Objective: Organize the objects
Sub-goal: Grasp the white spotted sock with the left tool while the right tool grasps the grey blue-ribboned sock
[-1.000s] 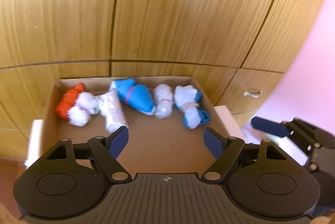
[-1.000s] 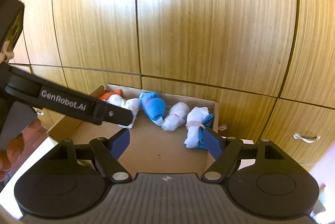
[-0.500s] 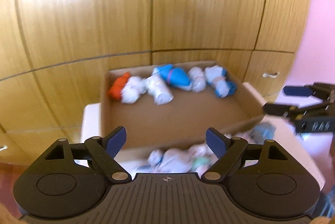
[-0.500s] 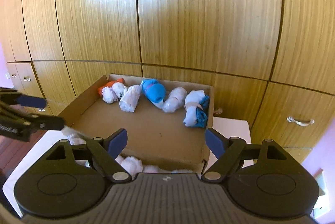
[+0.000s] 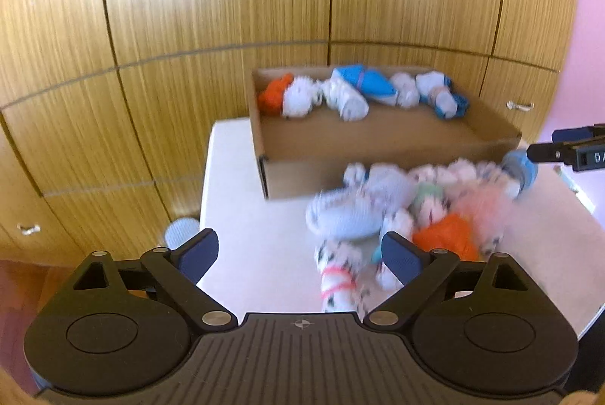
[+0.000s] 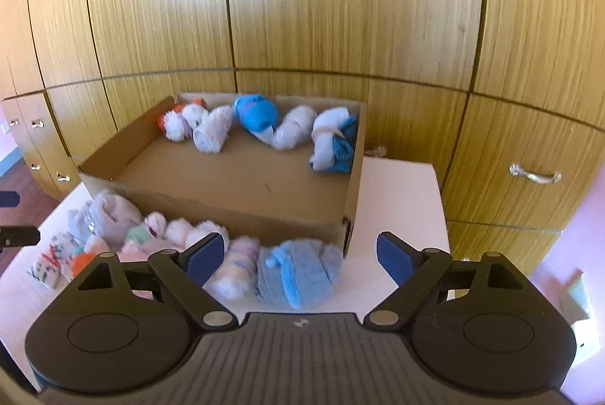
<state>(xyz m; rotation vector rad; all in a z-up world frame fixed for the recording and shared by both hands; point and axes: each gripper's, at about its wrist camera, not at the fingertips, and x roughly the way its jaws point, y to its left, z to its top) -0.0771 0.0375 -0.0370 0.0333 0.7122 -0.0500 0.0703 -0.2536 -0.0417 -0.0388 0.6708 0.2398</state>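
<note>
White counter (image 6: 401, 200) against wood cabinets: your right gripper (image 6: 300, 255) jaws, opening and empty, frame the blue sock roll (image 6: 298, 272) at lower centre, long axis pointing away; left gripper (image 5: 300, 252) likewise empty and opening.

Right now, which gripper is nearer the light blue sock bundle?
Right. The right gripper hangs just over the bundle; the left gripper is across the pile.

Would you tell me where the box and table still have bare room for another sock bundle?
The cardboard box floor is bare in front of the back-wall row of bundles. The table is bare left of the loose pile; the strip along the box front is crowded.
</note>
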